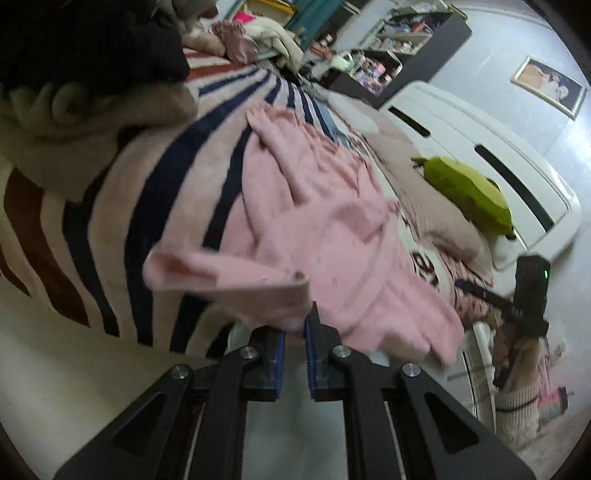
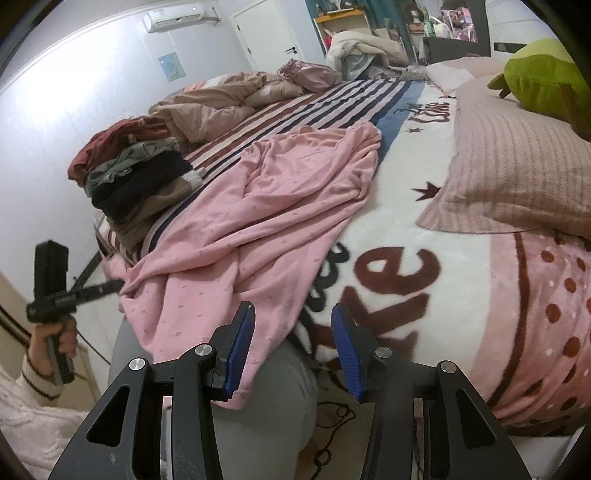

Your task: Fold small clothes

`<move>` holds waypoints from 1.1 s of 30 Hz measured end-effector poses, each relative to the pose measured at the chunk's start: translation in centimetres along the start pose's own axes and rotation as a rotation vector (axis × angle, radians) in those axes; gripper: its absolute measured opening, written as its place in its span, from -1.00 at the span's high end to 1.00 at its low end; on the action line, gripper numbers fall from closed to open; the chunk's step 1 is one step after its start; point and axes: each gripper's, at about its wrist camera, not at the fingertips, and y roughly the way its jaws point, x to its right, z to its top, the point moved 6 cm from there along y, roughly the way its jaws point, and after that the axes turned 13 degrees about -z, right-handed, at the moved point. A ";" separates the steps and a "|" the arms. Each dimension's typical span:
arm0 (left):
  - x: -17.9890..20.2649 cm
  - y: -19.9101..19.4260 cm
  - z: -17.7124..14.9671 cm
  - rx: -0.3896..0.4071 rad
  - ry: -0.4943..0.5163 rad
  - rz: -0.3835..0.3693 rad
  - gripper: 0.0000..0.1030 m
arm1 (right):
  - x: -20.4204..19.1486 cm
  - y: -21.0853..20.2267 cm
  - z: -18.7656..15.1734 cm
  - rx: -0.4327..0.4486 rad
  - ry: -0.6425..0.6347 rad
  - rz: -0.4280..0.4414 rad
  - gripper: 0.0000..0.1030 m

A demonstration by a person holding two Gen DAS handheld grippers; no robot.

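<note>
My left claw [image 1: 294, 338] pinches an edge of the pink garment [image 2: 258, 206] on the bed [image 2: 424, 258]; my right claw [image 2: 293, 347] hangs spread, holding nothing, beside it.

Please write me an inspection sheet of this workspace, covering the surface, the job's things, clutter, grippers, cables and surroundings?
Surface: bed with a striped and lettered blanket, wrinkled but usable.
Job's things: pink garment spread rumpled across the blanket, one end hanging over the near edge; stack of folded clothes at its left.
Clutter: crumpled beige quilt, pillow, green plush toy.
Grippers: left gripper shut on an edge of the pink garment; right gripper open, empty, above the bed's near edge.
Cables: a thin dark cord on the floor below the right gripper.
Surroundings: air conditioner, door, cluttered shelves, framed picture.
</note>
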 end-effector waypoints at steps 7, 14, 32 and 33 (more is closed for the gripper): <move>-0.7 -2.8 2.5 0.037 0.057 -0.109 -0.36 | -1.0 0.2 -0.6 -0.055 0.029 0.068 0.05; -4.9 0.0 4.4 -0.029 0.014 -0.141 -0.46 | -0.9 3.2 -2.6 -0.194 0.144 0.220 -0.23; -6.1 7.5 2.4 -0.238 -0.172 -0.376 -0.65 | -1.2 8.1 -3.6 -0.326 0.289 0.468 -0.34; -6.1 7.7 2.5 -0.230 -0.186 -0.381 -0.65 | -1.2 8.2 -3.3 -0.323 0.288 0.471 -0.34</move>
